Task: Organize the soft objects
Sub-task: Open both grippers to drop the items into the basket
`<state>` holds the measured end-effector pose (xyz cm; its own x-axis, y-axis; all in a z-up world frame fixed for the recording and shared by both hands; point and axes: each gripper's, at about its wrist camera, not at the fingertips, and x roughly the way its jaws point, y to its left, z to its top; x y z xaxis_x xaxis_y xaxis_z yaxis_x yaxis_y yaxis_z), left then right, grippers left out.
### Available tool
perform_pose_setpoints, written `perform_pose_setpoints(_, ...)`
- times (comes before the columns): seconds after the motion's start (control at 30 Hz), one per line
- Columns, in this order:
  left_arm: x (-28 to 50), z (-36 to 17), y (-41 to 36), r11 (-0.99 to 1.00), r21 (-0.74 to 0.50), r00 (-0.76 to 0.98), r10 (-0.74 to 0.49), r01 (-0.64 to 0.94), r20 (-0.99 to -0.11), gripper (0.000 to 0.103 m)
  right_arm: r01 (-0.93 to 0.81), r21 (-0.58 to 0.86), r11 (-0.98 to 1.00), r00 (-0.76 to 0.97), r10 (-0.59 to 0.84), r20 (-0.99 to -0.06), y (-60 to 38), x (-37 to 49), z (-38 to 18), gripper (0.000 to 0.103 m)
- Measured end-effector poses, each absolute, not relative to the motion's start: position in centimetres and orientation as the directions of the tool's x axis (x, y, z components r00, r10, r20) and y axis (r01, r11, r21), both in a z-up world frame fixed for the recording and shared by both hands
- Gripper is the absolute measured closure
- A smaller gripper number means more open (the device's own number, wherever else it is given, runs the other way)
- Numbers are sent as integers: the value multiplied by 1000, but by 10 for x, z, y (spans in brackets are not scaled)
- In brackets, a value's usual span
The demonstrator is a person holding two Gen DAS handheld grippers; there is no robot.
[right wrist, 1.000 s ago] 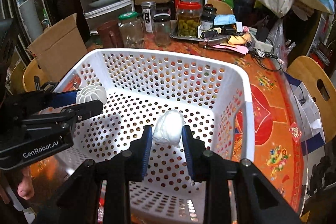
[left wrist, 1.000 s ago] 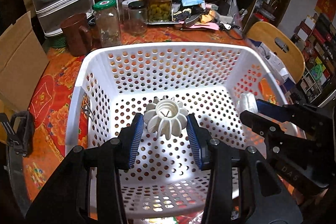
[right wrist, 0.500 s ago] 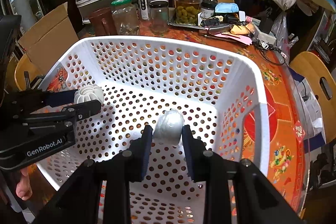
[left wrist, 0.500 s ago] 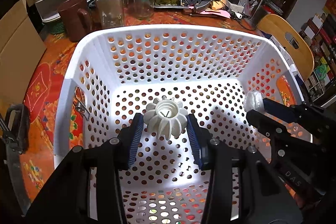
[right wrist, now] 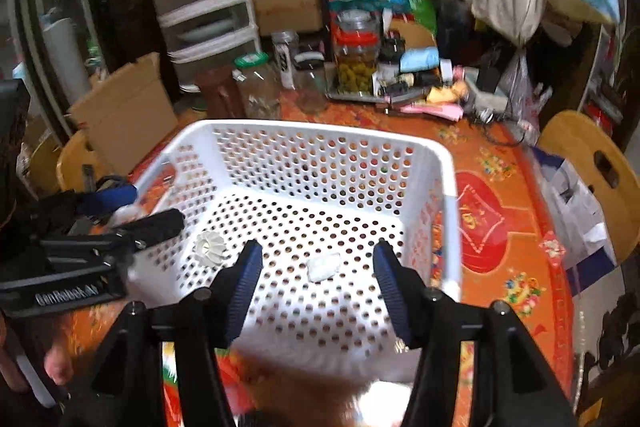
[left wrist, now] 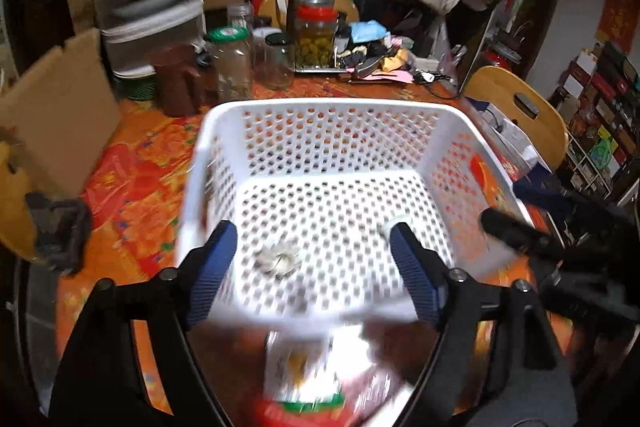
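Inside basket (right wrist: 448, 187), both toys released, grippers just opened

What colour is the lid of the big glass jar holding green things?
Red: the jar lid shows best in the right wrist view.

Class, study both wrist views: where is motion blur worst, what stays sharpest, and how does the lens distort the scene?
Left wrist view: near rim of the white basket and the packets below smear badly; the ribbed piece is a blur. Right wrist view: milder blur, the ribbed piece and white wad readable. Both: fisheye bends edges, dark vignetted corners.
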<state>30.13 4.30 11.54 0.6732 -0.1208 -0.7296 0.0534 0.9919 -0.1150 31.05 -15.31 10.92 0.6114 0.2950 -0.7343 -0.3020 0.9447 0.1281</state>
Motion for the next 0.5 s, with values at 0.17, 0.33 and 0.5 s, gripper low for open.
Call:
perform_pose_setpoints(0.17,191,108,67,979,-196,725,-169,48,-667,8,-284,114,952,685,284,-671,-178,219,101,28)
perform_pose_setpoints(0.33,119,55,66,974,-224,712,-174,25,-680,8,-255,224,941,675,339,-655,-193,147,55,28)
perform_pose_setpoints(0.5,90,4,29,959,-266,648,-267,102,-713,8,-239,308,921,621,388,-680,-192,131,10,28)
